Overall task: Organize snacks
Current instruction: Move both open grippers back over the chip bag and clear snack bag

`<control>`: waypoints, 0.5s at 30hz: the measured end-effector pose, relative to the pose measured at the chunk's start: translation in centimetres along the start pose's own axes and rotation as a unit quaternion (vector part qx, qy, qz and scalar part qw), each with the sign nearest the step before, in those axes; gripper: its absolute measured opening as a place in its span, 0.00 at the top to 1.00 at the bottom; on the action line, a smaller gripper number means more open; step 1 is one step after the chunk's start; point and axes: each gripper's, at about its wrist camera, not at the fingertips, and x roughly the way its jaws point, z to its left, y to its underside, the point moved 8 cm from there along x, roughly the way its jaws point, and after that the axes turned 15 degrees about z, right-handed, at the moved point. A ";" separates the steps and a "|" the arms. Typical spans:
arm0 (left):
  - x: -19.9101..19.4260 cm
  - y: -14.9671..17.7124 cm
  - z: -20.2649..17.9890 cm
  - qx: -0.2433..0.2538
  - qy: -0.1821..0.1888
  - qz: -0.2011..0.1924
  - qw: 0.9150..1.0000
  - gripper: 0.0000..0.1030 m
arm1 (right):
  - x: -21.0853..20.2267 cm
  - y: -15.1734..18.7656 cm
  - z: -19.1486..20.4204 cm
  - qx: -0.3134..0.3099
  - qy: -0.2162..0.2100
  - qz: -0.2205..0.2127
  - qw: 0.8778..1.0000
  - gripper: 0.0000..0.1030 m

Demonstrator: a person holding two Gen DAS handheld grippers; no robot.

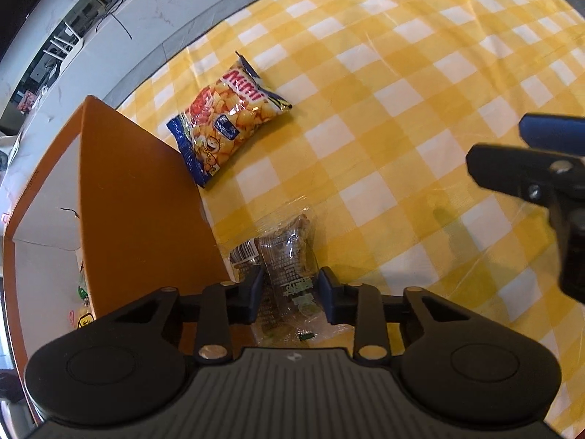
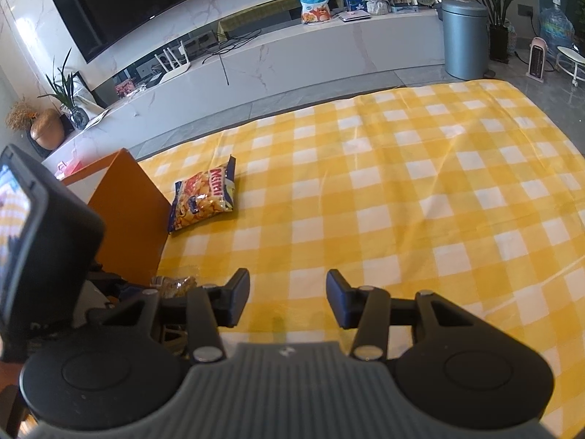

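A clear snack packet (image 1: 289,274) with dark biscuits lies on the yellow checked cloth (image 1: 402,109), beside the orange box (image 1: 139,201). My left gripper (image 1: 291,289) points down at it, and its pads press on both sides of the packet. A red and blue bag of puffed snacks (image 1: 226,117) lies further off, against the box wall. In the right wrist view the same bag (image 2: 203,197) and box (image 2: 135,197) sit at the left. My right gripper (image 2: 289,300) hovers open over bare cloth (image 2: 402,201) with nothing between its fingers.
The box interior is white, and a yellow and green packet (image 1: 82,292) shows at its bottom. Beyond the cloth runs a marble TV bench (image 2: 292,58) with a bin (image 2: 464,36) and plants. The left gripper's body (image 2: 47,237) fills the right wrist view's left edge.
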 end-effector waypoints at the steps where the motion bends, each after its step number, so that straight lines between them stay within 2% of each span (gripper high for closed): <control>1: -0.2 0.1 0.2 -0.003 0.008 -0.008 1.000 0.69 | 0.1 0.1 0.1 -0.003 0.000 0.001 1.000 0.56; 5: -1.3 0.3 1.1 -0.032 0.048 -0.044 0.997 0.77 | 0.8 -0.1 0.5 -0.016 0.001 0.004 1.000 0.56; 10: -3.4 0.1 2.3 -0.074 0.103 -0.096 0.987 0.79 | 1.8 -1.4 1.7 -0.042 -0.010 -0.006 0.999 0.58; 13: -4.6 -0.1 3.2 -0.096 0.119 -0.119 0.981 0.80 | 2.7 -3.0 2.5 -0.084 -0.002 -0.020 0.996 0.60; 15: -5.2 -0.3 3.9 -0.108 0.124 -0.129 0.978 0.80 | 3.7 -3.9 2.8 -0.100 -0.012 -0.015 0.995 0.60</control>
